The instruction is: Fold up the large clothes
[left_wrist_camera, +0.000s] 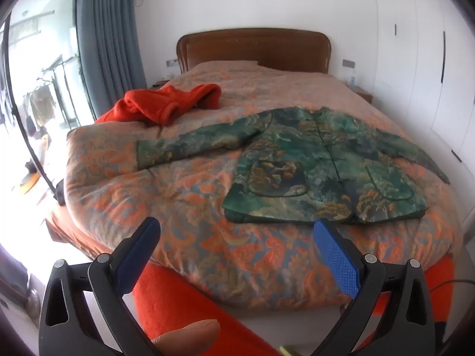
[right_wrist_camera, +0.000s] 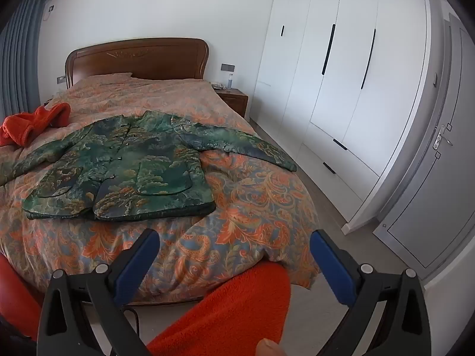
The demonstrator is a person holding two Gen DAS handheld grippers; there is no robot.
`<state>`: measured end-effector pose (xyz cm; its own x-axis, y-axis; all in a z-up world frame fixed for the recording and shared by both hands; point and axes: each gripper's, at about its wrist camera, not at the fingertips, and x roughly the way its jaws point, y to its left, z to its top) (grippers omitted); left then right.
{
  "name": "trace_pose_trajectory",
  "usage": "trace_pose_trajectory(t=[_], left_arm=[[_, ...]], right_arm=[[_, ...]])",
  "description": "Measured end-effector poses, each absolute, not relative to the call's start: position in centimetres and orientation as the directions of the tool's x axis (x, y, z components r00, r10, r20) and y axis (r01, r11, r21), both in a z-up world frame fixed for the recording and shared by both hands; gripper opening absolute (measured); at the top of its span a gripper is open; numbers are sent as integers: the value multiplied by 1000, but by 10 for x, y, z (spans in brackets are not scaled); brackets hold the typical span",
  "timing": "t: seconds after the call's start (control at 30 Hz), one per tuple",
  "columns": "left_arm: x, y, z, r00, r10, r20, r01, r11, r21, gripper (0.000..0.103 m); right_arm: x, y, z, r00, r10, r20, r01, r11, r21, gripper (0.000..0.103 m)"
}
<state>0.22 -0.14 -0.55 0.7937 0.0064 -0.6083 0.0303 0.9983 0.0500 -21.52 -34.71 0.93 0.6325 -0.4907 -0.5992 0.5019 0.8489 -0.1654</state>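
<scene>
A green patterned jacket (left_wrist_camera: 311,160) (right_wrist_camera: 124,166) lies flat and face up on the bed, sleeves spread to both sides, hem toward me. My left gripper (left_wrist_camera: 237,231) hangs open over the foot of the bed, just short of the hem, nothing between its blue pads. My right gripper (right_wrist_camera: 234,243) is open too, over the quilt's near right corner, to the right of the jacket and short of it. A fingertip (left_wrist_camera: 190,332) shows at the bottom of the left wrist view.
A crumpled orange garment (left_wrist_camera: 169,103) (right_wrist_camera: 32,124) lies on the bed's far left. The orange floral quilt (left_wrist_camera: 207,237) (right_wrist_camera: 252,201) covers the bed below a wooden headboard (left_wrist_camera: 252,47). Orange fleece sleeves (right_wrist_camera: 231,314) sit near the cameras. White wardrobes (right_wrist_camera: 326,89) and a door stand right.
</scene>
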Motion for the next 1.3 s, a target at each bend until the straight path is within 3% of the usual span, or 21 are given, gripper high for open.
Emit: trace_pose_trajectory(t=[1.3], left_arm=[[9, 2, -9, 776, 6, -631, 30, 998, 47, 103]], right_arm=[[-211, -344, 4, 638, -489, -594, 496, 852, -169, 103]])
